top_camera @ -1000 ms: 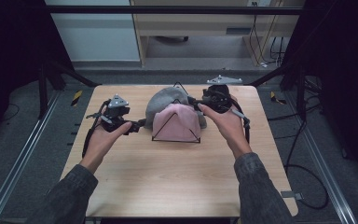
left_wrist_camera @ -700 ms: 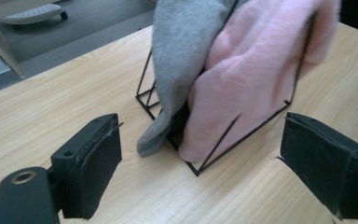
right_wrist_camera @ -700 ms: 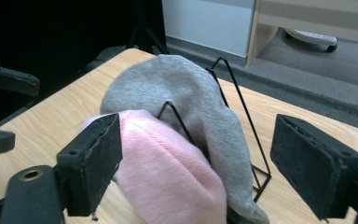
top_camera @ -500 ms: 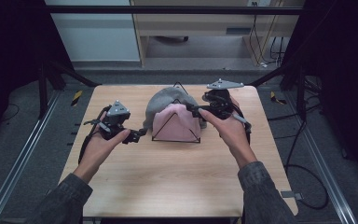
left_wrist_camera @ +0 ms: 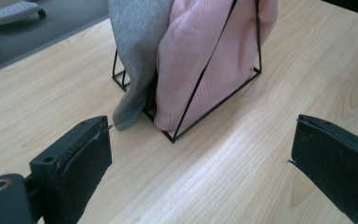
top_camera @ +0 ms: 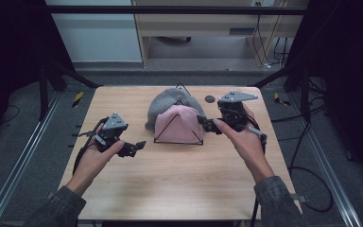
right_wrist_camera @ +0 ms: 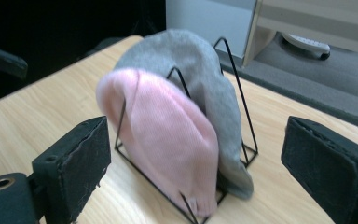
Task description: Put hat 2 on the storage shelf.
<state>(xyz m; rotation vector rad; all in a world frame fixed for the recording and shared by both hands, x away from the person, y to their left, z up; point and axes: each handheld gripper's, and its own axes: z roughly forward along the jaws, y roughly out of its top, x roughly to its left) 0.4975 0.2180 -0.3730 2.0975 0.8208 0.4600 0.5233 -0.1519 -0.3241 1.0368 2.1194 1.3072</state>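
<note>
A pink knit hat (top_camera: 177, 125) and a grey knit hat (top_camera: 168, 101) behind it hang over a black wire rack (top_camera: 178, 141) at the middle of the wooden table (top_camera: 179, 184). My left gripper (top_camera: 134, 147) hovers left of the rack, apart from it. Its jaws have just been opening and stand open with nothing between them. In the left gripper view the pink hat (left_wrist_camera: 214, 60) and grey hat (left_wrist_camera: 137, 51) lie ahead. My right gripper (top_camera: 207, 124) is close to the pink hat's right side, its jaws also just opened, empty. The right gripper view faces the pink hat (right_wrist_camera: 163, 135).
A small dark round spot (top_camera: 210, 99) lies on the table behind the right gripper. Black frame posts (top_camera: 45, 85) stand off the table's back corners. The near half of the tabletop is bare wood.
The left gripper has drawn back to the left and toward the person, away from the hats. The right gripper has backed off to the right. Both pairs of jaws have opened wider.
</note>
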